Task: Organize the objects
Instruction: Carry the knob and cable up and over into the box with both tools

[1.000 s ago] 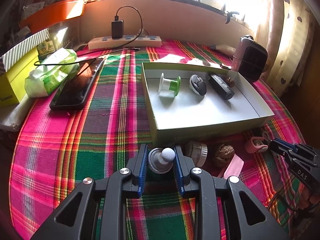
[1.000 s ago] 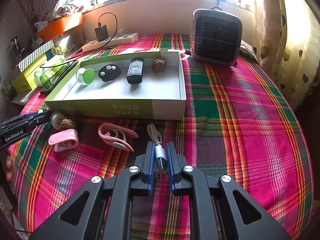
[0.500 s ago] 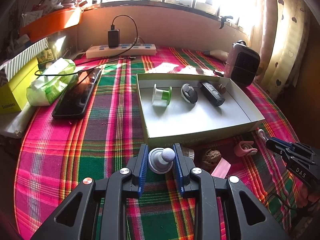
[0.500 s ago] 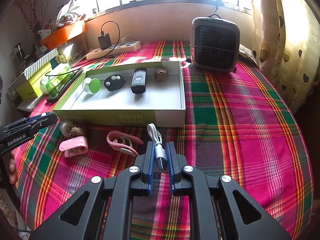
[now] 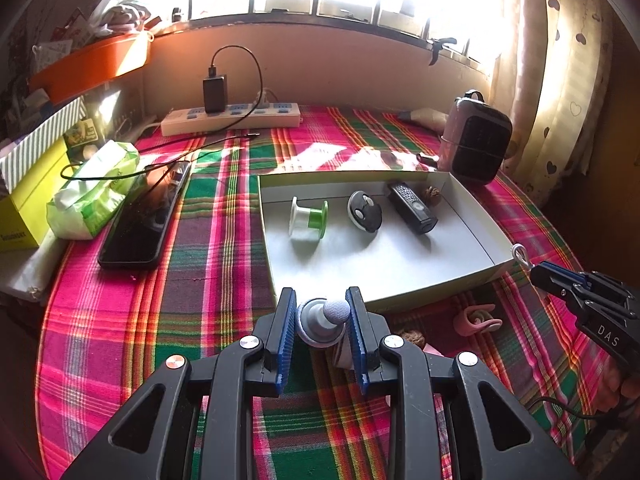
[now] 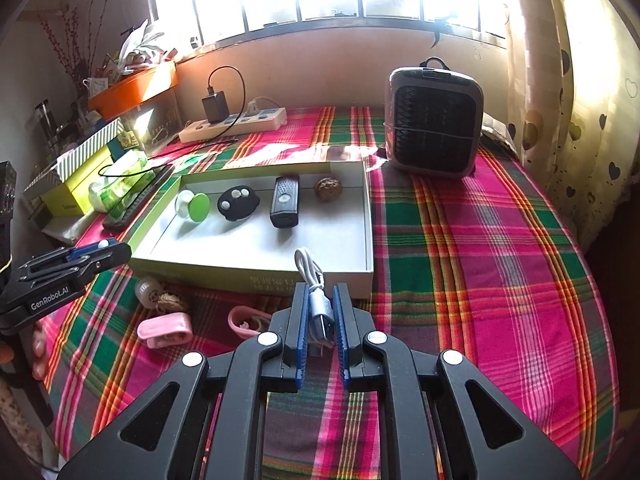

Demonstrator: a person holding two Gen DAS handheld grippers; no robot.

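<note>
Both our grippers have lifted since a second ago: the box sits lower and smaller in each frame, and more of the window shows along the top. Nearest us at the bottom centre of the left wrist view, our left gripper (image 5: 321, 320) has its blue pads clamped on a small grey knob-topped piece (image 5: 322, 321), held clear above the plaid tablecloth (image 5: 120, 320). At the bottom centre of the right wrist view, our right gripper (image 6: 320, 312) is pinched tight on a coiled white USB cable (image 6: 316, 292), whose loop pokes up over the near wall of the box.

Just beyond, in the lower left of the right view, loose things lie on the cloth in front of the box: a pink clip (image 6: 166, 330), a pink ear-hook piece (image 6: 244, 320), a walnut (image 6: 173, 303) and a small white round object (image 6: 148, 290) touching it.

Mid-frame lies the shallow open box (image 6: 352, 268), white inside with a green rim. Along its far side, from left to right, we see a green-and-white spool (image 6: 194, 207), a black round remote (image 6: 238, 203), a black rectangular device (image 6: 285, 201) and a second walnut (image 6: 328, 189), each apart from its neighbour.

Farther back, at upper right, stands a small grey fan heater (image 6: 434, 132). At the left in the left view a black phone (image 5: 140, 220) lies beside a green tissue pack (image 5: 94, 192), and a white power strip (image 5: 232, 118) with a black charger sits against the wall under the window.
</note>
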